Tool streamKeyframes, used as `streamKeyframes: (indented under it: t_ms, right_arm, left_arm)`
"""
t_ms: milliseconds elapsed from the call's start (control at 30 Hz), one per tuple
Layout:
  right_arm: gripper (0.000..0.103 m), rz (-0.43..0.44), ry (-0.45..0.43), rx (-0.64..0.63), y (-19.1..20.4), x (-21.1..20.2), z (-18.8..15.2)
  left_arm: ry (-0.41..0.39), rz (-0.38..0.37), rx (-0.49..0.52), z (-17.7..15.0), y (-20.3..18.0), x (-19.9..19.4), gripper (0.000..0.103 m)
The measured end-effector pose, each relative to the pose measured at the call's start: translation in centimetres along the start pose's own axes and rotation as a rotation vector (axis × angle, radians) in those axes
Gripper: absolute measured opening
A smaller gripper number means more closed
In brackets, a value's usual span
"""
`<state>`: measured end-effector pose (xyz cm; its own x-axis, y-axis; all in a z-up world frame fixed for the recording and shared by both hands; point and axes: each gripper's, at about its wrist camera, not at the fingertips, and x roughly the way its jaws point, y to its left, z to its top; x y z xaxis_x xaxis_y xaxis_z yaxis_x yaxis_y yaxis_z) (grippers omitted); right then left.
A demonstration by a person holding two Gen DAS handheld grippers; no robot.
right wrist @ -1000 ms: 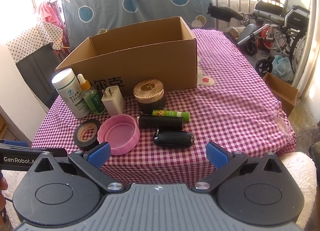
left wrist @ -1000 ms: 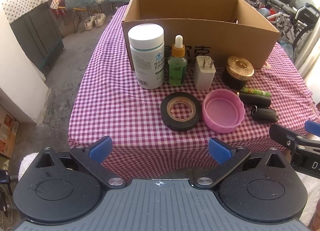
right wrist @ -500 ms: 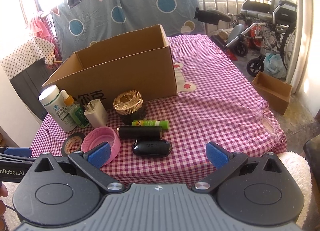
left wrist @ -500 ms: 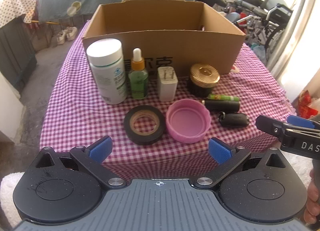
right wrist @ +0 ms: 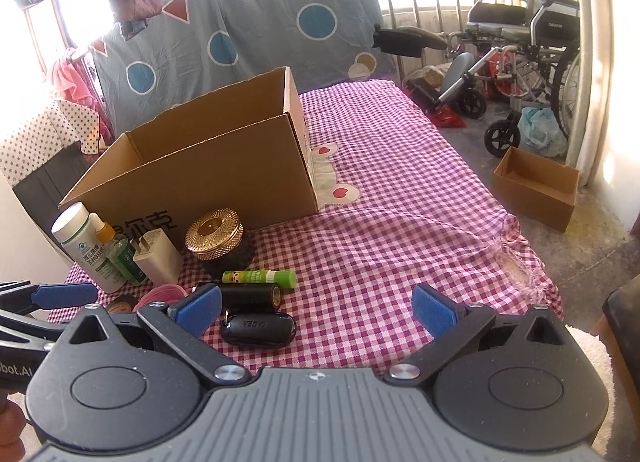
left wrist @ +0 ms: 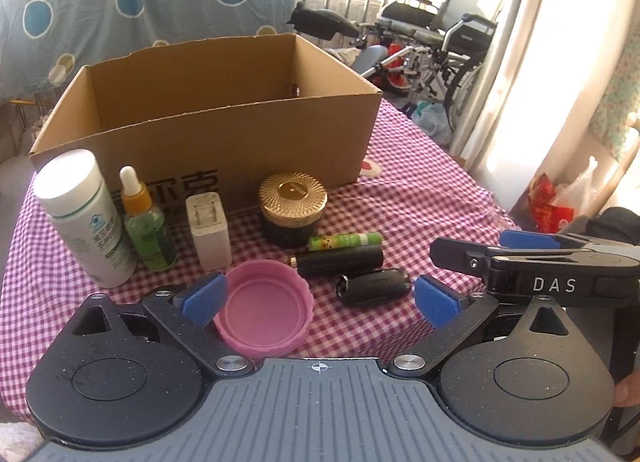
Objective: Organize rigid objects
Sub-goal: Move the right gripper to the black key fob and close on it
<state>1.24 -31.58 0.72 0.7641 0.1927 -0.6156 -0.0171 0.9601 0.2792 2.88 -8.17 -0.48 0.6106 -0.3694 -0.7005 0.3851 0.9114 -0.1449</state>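
Observation:
An open cardboard box stands at the back of the checkered table. In front of it stand a white bottle, a green dropper bottle, a white charger and a gold-lidded jar. Nearer lie a green lip balm, a black cylinder, a black key fob and a pink lid. My left gripper is open, low over the lid and fob. My right gripper is open just right of the key fob, holding nothing.
A wheelchair and a small cardboard box on the floor stand to the right of the table. A blue dotted sheet hangs behind. A black tape roll peeks out behind the fingers.
Both grippers have moved closer to the table and swung right. The left one now sits over the pink lid, and the tape roll is hidden behind its finger.

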Motion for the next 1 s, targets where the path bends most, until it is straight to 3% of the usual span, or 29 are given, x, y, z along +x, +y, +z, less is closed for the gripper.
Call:
streamKeyframes:
  t_ms: [233, 400, 467, 633, 833, 1000]
  right_arm:
    - [0.095, 0.054, 0.029, 0.018, -0.9, 1.7, 0.9]
    - [0.079, 0.111, 0.061, 0.061, -1.7, 2.7, 1.3]
    - [0.075, 0.122, 0.075, 0.085, -2.2, 2.9, 1.1]
    - [0.066, 0.172, 0.109, 0.153, -3.3, 3.6, 0.8]
    - [0.053, 0.245, 0.138, 0.174, -3.3, 4.6, 0.6]
    - [0.037, 0.265, 0.178, 0.166, -3.1, 6.1, -0.3]
  left_arm:
    - [0.036, -0.049, 0.012, 0.5, -0.4, 1.4, 0.098]
    - [0.046, -0.069, 0.054, 0.4, -1.0, 1.8, 0.092]
    - [0.060, -0.083, 0.071, 0.2, -1.4, 2.1, 0.081]
    - [0.110, -0.116, 0.086, -0.3, -2.2, 2.9, 0.064]
    - [0.150, -0.135, 0.075, -0.7, -2.7, 3.7, 0.048]
    - [0.192, -0.154, 0.038, -0.9, -2.4, 4.6, 0.044]
